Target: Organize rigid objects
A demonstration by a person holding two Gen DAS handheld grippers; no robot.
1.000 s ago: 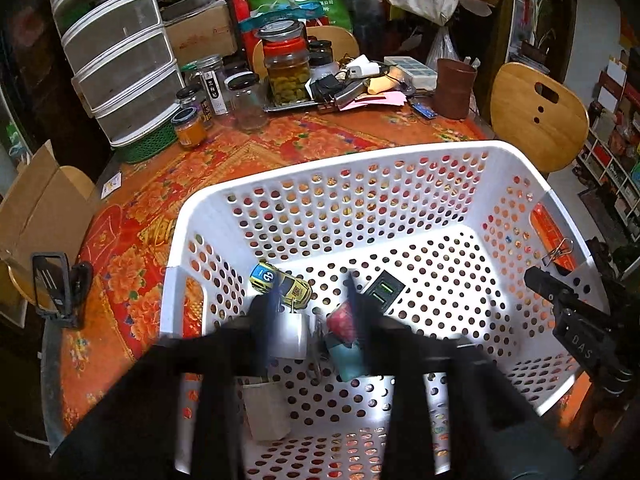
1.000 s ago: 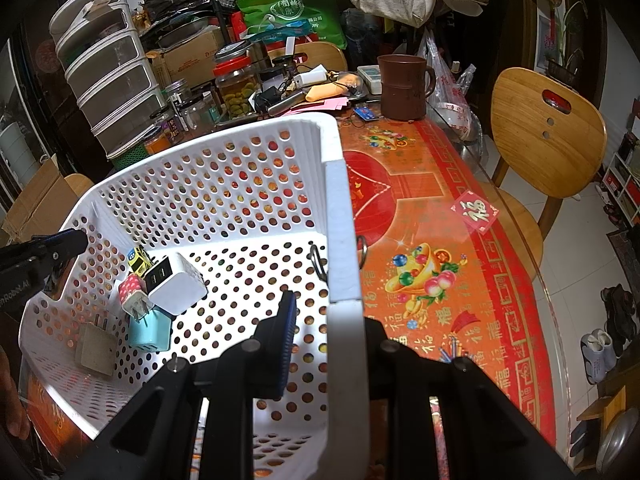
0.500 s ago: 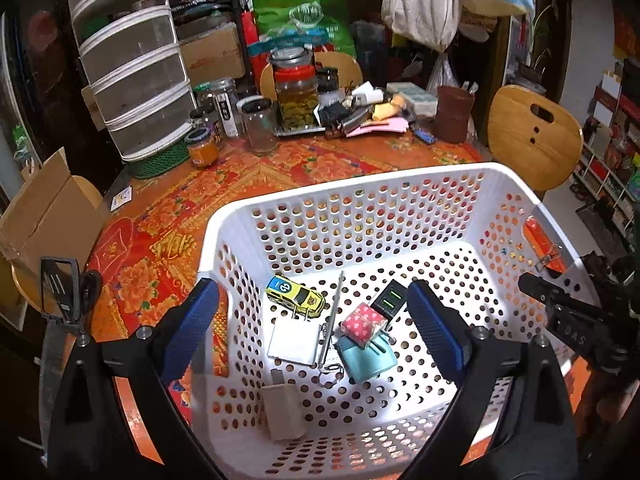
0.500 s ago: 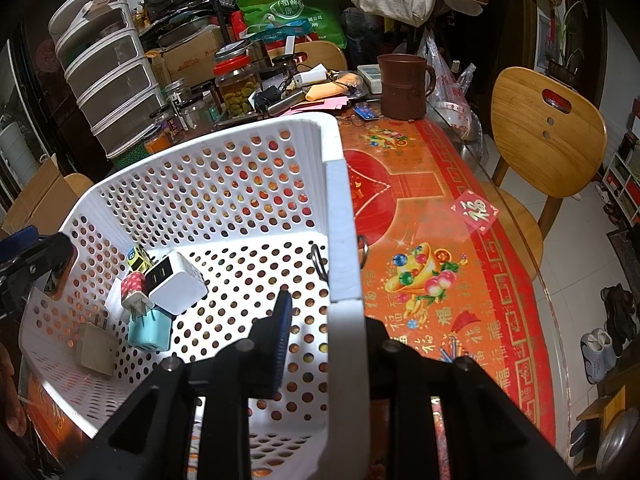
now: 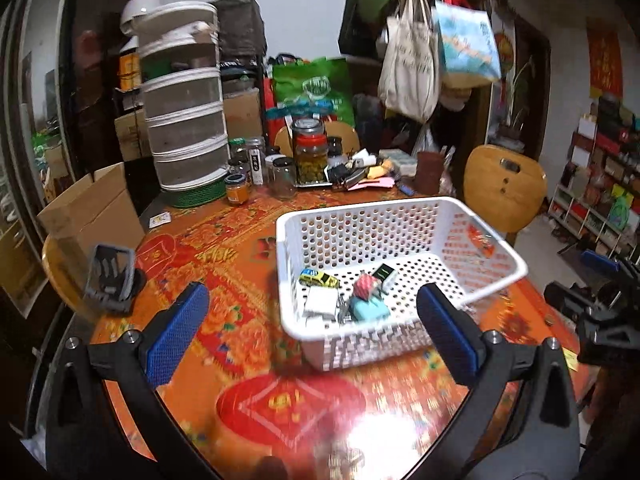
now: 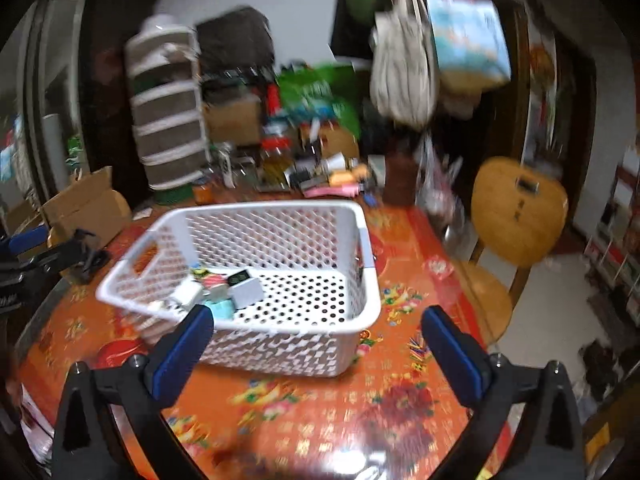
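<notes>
Cluttered dining room, round table (image 5: 240,280) under red-orange floral cloth, glossy near the front edge. Far left in left wrist view: cardboard box (image 5: 92,208), black clip stand (image 5: 110,278) near table rim. Behind: stacked mesh trays (image 5: 184,136), jars (image 5: 310,156) and small clutter along far edge.

Left gripper (image 5: 312,328) spread wide, holding nothing, pulled back above table in front of white perforated basket (image 5: 400,320). Inside basket, bunched at its left end: yellow toy car (image 5: 318,278), white charger block (image 5: 320,302), teal block (image 5: 370,310), red-patterned piece (image 5: 364,286), small black item (image 5: 383,271). Exact contact between them hard to tell.

Right gripper (image 6: 316,340) also splayed, empty, off basket's near wall. Heavy motion blur in right view.

Likely step: small items in, both tools clear. Looks close to done. Next move, if any: locate remaining loose rigid item, or regrip rim to reposition basket.

Room: open cloth on near side and right of basket. Wooden chair (image 6: 516,208) just off right table edge. Far edge crowded, avoid.
</notes>
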